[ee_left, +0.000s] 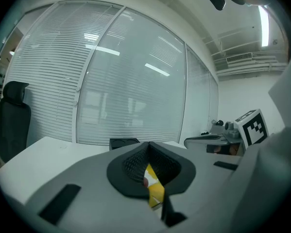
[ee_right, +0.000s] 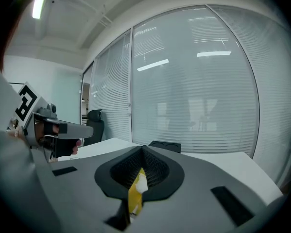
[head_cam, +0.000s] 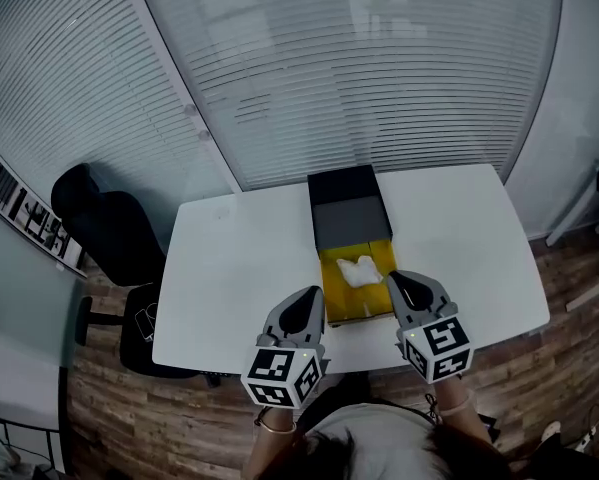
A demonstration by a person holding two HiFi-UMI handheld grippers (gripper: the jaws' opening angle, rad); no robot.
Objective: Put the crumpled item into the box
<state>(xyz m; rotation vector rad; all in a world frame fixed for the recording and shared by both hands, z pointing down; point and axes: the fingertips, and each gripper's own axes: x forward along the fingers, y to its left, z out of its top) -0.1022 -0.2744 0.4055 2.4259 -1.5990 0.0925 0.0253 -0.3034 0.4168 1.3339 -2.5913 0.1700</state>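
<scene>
A white crumpled item lies inside the open yellow box at the middle of the white table. The box's black lid stands propped open behind it. My left gripper hovers just left of the box's near corner, its jaws pressed together and empty. My right gripper sits at the box's right edge, also shut and empty. In the left gripper view, the left gripper shows only a thin slit with yellow behind it. The right gripper looks the same in the right gripper view.
A black office chair stands left of the table. Glass walls with blinds run close behind the table's far edge. Wooden floor shows beyond the table's front and right edges.
</scene>
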